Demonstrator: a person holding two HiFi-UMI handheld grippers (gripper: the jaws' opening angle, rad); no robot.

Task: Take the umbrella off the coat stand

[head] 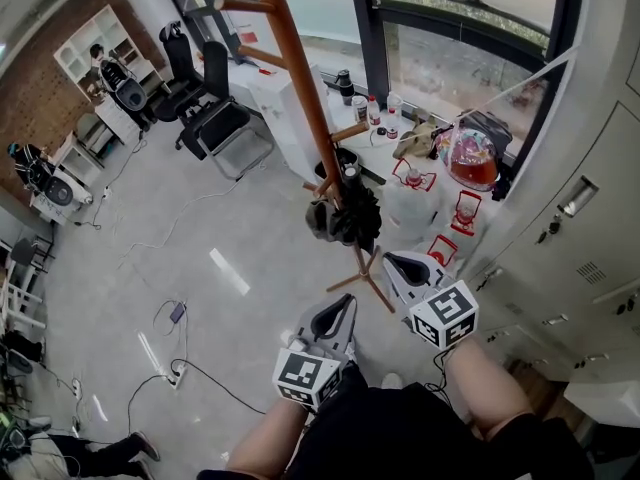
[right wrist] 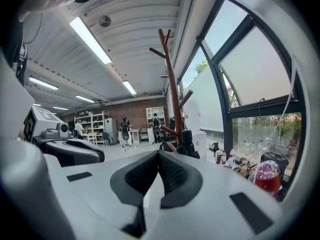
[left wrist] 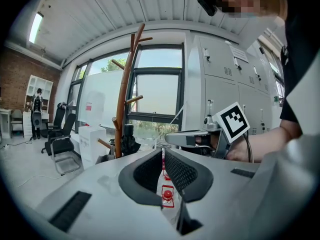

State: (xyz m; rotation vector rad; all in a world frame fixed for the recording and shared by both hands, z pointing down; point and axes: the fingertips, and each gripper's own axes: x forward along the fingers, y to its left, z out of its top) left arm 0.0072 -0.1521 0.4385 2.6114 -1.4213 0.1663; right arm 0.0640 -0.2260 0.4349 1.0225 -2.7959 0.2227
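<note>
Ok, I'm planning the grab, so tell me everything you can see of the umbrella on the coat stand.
The umbrella is black and folded short, its fabric bunched in loose folds, with a black cylindrical end pointing up. It hangs low on the brown wooden coat stand, against the pole beside a short peg; what hooks it on cannot be made out. The left gripper and right gripper are short of it, not touching.

Black umbrella (head: 352, 220), reddish-brown coat stand (head: 297, 63)
</note>
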